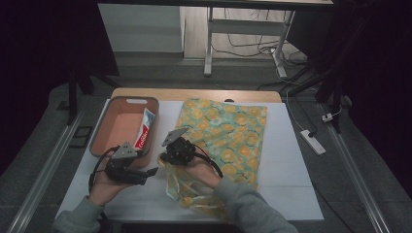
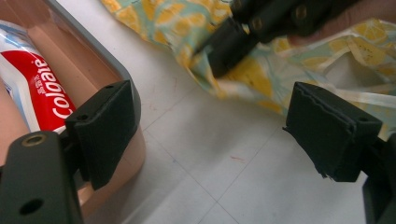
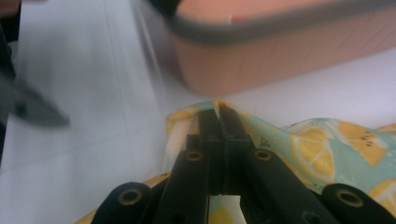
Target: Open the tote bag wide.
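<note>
Right tongs (image 3: 219, 109) are being clenched on lemon-print cloth (image 1: 228, 131) corner; folding barely begun. Left tongs (image 2: 205, 135) are being held released nr tray (image 1: 104, 127).

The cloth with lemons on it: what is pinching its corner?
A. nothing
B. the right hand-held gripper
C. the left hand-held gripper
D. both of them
B: the right hand-held gripper has its jaws shut on the cloth corner, while the left hand-held gripper stands open over bare table.

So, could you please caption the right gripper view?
Right gripper shut on the lemon-print cloth beside the pink bin.
</note>
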`<state>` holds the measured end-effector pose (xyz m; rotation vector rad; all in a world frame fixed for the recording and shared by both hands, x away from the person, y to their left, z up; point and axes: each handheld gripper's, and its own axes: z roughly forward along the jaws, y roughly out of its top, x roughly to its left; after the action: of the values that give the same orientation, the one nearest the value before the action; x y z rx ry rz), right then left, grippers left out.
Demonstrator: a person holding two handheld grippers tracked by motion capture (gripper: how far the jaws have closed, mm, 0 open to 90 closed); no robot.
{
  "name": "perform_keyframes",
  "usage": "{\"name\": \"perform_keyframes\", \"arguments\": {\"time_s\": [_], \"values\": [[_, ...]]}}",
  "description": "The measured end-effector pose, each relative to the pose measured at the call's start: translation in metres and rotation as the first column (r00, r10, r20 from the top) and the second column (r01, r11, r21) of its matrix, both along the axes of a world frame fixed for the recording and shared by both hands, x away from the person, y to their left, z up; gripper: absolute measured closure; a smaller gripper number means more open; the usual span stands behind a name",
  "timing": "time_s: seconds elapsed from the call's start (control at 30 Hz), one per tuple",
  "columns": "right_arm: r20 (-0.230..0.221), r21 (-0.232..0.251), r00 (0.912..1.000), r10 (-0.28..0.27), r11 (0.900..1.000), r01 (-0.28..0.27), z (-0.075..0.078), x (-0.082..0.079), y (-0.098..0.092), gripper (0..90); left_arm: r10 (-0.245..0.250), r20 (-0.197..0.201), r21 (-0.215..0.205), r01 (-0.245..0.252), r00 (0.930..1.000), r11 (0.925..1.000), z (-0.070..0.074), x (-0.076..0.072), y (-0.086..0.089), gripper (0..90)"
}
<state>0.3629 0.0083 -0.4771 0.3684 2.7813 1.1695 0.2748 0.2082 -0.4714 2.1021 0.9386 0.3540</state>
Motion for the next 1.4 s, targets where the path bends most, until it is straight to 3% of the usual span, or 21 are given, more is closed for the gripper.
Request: {"name": "perform_keyframes", "arguments": {"time_s": [0.1,0.13,0.2,0.27,0.3,0.33,0.37,0.4,0.43,0.5,0.57,0.67,0.7,0.77,0.8,0.87,0.9,0.97,1.2,1.23,1.4], "values": [[0.002,0.017,1.0000,-0.006,1.000,0.006,0.007,0.002,0.001,88.9,-0.002,-0.001,0.008,0.002,1.0000,1.0000,0.000,0.000,-0.001,15.8],[0.004,0.008,0.9999,-0.010,1.000,0.010,0.007,0.001,0.000,81.7,-0.003,-0.001,0.009,0.003,1.0000,1.0000,0.000,0.000,-0.001,15.8],[0.001,-0.020,0.9997,-0.024,1.000,0.024,0.007,-0.001,-0.004,58.7,-0.005,0.001,0.010,0.005,1.0000,0.9999,0.000,-0.001,-0.002,15.8],[0.000,-0.009,0.9996,-0.027,1.000,0.027,0.009,-0.003,-0.009,54.7,-0.008,-0.001,0.012,0.008,1.0000,0.9999,0.000,-0.001,-0.002,15.8],[-0.025,0.062,0.9994,-0.024,0.998,0.025,0.016,-0.007,-0.026,46.8,-0.008,0.000,0.013,0.008,1.0000,0.9999,0.000,0.000,-0.002,15.8],[-0.025,0.062,0.9994,-0.024,0.998,0.025,0.016,-0.007,-0.026,46.8,-0.009,0.001,0.014,0.009,1.0000,0.9999,0.000,0.000,-0.003,15.8],[-0.032,0.121,0.9990,-0.030,0.992,0.034,0.029,-0.012,-0.049,42.3,-0.010,0.001,0.014,0.010,0.9999,0.9998,0.000,0.000,-0.003,15.8],[-0.032,0.121,0.9990,-0.030,0.992,0.034,0.029,-0.012,-0.049,42.3,-0.011,0.001,0.016,0.011,0.9999,0.9998,0.000,0.000,-0.004,15.8],[-0.045,0.168,0.9985,-0.031,0.985,0.038,0.038,-0.016,-0.073,40.1,-0.014,0.002,0.018,0.014,0.9999,0.9997,0.000,-0.001,-0.004,15.9],[-0.061,0.207,0.9972,-0.043,0.977,0.055,0.044,-0.019,-0.095,40.0,-0.017,0.001,0.020,0.017,0.9999,0.9997,0.000,0.000,-0.005,15.9],[-0.065,0.212,0.9966,-0.052,0.975,0.064,0.046,-0.021,-0.107,40.0,-0.021,0.000,0.024,0.021,0.9998,0.9995,0.000,0.000,-0.007,15.9],[-0.051,0.186,0.9938,-0.099,0.977,0.106,0.046,-0.028,-0.140,39.6,-0.035,-0.003,0.032,0.035,0.9994,0.9989,0.000,0.000,-0.011,16.1],[-0.059,0.166,0.9905,-0.124,0.977,0.133,0.041,-0.035,-0.162,38.5,-0.042,-0.002,0.036,0.042,0.9991,0.9985,0.000,-0.001,-0.013,16.3],[-0.057,0.157,0.9897,-0.131,0.978,0.138,0.039,-0.037,-0.168,38.3,-0.049,-0.003,0.039,0.049,0.9988,0.9980,0.000,-0.001,-0.015,16.4],[-0.047,0.131,0.9871,-0.153,0.979,0.158,0.033,-0.045,-0.187,38.0,-0.052,-0.003,0.040,0.052,0.9987,0.9979,0.000,-0.001,-0.016,16.4],[-0.044,0.126,0.9862,-0.160,0.978,0.164,0.032,-0.047,-0.193,37.9,-0.052,-0.004,0.039,0.052,0.9986,0.9979,0.000,-0.001,-0.016,16.4],[-0.034,0.107,0.9817,-0.187,0.976,0.190,0.028,-0.052,-0.209,37.5,-0.052,-0.004,0.039,0.053,0.9986,0.9978,0.000,-0.001,-0.016,16.4],[-0.038,0.093,0.9784,-0.203,0.974,0.206,0.023,-0.055,-0.221,36.8,-0.053,-0.008,0.037,0.053,0.9986,0.9979,0.000,0.000,-0.017,16.4],[-0.060,0.005,0.9822,-0.178,0.984,0.178,0.003,-0.060,-0.228,32.6,-0.071,-0.009,0.052,0.072,0.9974,0.9961,-0.001,-0.002,-0.022,16.4],[-0.058,-0.032,0.9820,-0.180,0.983,0.178,-0.004,-0.060,-0.224,31.2,-0.074,-0.011,0.053,0.075,0.9972,0.9958,-0.001,-0.002,-0.023,16.3],[-0.062,-0.070,0.9836,-0.169,0.984,0.165,-0.014,-0.058,-0.211,30.1,-0.094,-0.019,0.068,0.095,0.9954,0.9931,-0.004,-0.001,-0.029,16.2]]}}
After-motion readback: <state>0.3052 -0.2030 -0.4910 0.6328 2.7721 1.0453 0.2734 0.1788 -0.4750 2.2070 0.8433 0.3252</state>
